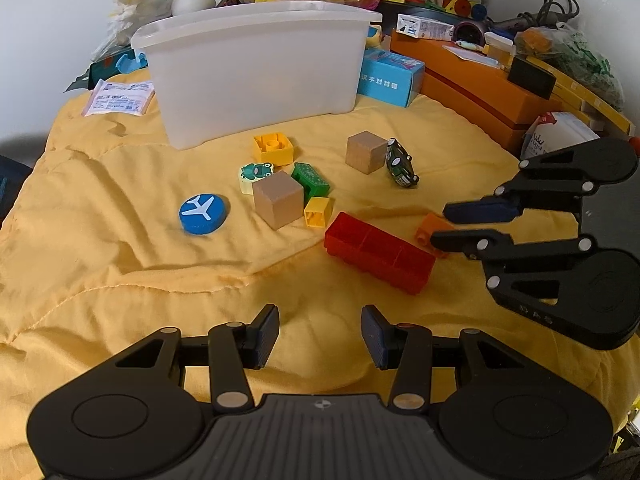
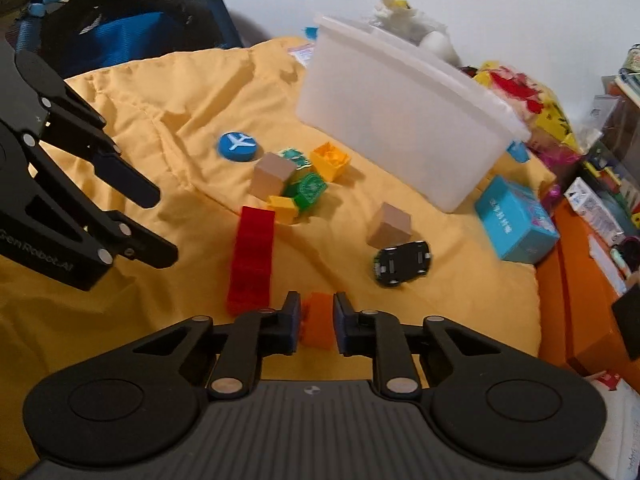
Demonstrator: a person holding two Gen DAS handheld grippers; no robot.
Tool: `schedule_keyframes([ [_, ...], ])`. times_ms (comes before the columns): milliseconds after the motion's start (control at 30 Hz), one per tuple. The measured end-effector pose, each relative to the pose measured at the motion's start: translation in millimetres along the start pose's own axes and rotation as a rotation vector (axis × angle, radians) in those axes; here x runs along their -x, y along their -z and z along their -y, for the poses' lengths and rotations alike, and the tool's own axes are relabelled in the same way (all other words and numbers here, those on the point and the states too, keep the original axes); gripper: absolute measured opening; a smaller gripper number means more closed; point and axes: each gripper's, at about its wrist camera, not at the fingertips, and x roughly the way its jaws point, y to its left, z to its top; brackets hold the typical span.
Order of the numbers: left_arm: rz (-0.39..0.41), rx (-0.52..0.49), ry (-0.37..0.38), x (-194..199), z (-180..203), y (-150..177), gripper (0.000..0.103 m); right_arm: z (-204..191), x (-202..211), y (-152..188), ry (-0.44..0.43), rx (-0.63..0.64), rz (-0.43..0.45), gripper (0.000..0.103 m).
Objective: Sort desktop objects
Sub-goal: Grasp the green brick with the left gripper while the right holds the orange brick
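Toys lie on a yellow cloth in front of a white plastic bin [image 1: 256, 68] [image 2: 400, 120]: a long red brick [image 1: 378, 252] [image 2: 252, 256], two wooden cubes [image 1: 278, 199] [image 1: 366, 151], yellow bricks [image 1: 274, 148], a green brick [image 1: 310, 178], a blue airplane disc [image 1: 204, 214] [image 2: 238, 146], a frog tile [image 1: 254, 174] and a toy car on its side [image 1: 402, 168] [image 2: 402, 264]. My right gripper [image 2: 317, 320] [image 1: 440, 224] has its pads around a small orange brick [image 2: 318, 322] [image 1: 430, 232]. My left gripper [image 1: 320, 334] [image 2: 160, 224] is open and empty above the near cloth.
A teal box [image 1: 390, 76] [image 2: 516, 220] sits right of the bin. Orange boxes [image 1: 480, 92] with clutter line the right side. Bags and a paper packet [image 1: 118, 98] lie behind and left of the bin. A dark chair [image 2: 132, 28] stands beyond the cloth.
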Motion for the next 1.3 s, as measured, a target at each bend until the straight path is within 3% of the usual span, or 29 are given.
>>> schedule_keyframes([
  [400,-0.004,0.012,-0.016,2,6,3,0.050,-5,-16,3,0.045,0.029,-0.026,0.022],
  [1067,-0.011,0.023,-0.013,5,17,3,0.050,-1,-19,7,0.023,0.071,-0.033,0.032],
  [1167,-0.011,0.028,-0.016,6,16,4,0.050,5,-20,7,0.002,0.031,-0.037,0.029],
  [1300,-0.005,0.029,-0.018,7,16,3,0.050,15,-20,6,-0.030,-0.056,-0.062,0.017],
])
